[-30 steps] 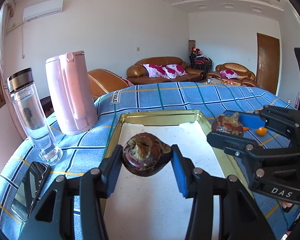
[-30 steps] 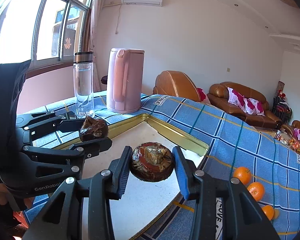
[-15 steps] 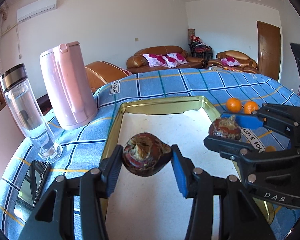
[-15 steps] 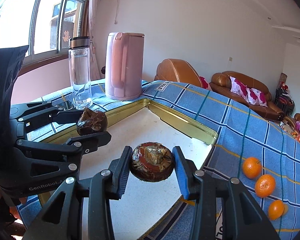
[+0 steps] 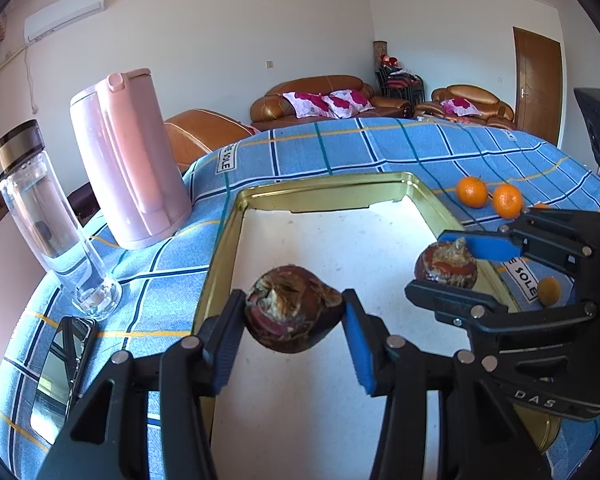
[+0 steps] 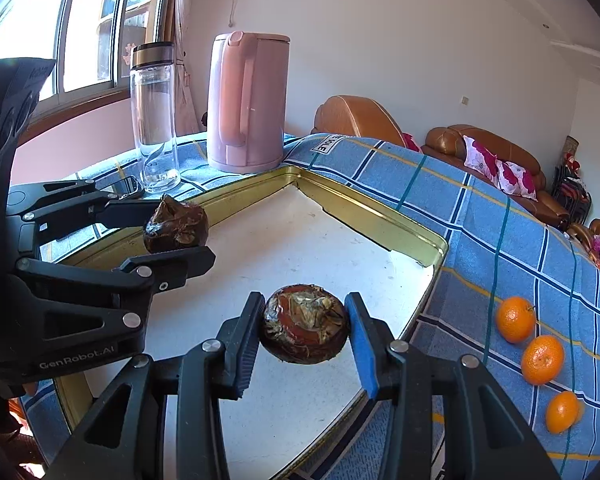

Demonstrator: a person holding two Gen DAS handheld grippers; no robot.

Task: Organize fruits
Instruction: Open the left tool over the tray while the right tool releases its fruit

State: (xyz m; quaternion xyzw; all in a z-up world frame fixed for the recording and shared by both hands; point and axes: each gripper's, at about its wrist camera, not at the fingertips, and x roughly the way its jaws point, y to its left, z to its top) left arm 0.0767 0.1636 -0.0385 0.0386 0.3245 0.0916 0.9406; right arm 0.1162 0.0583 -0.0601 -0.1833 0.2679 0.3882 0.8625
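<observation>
My left gripper [image 5: 294, 312] is shut on a dark brown-red water chestnut [image 5: 292, 308] and holds it above the gold-rimmed tray [image 5: 324, 190] with a white floor. My right gripper [image 6: 304, 324] is shut on a second water chestnut [image 6: 305, 324], also above the tray [image 6: 364, 210]. Each gripper shows in the other's view: the right one [image 5: 456, 264] to the right, the left one [image 6: 172, 232] to the left. Three oranges [image 6: 515, 319] lie on the blue checked cloth to the right of the tray.
A pink kettle [image 5: 128, 160] and a clear water bottle [image 5: 44, 216] stand left of the tray. A black phone [image 5: 60, 372] lies flat near the bottle. The blue checked cloth [image 5: 380, 144] covers the table; sofas stand behind.
Both grippers have lowered toward the tray floor with their water chestnuts still held. The views tilt downward and the oranges have come into the left wrist view.
</observation>
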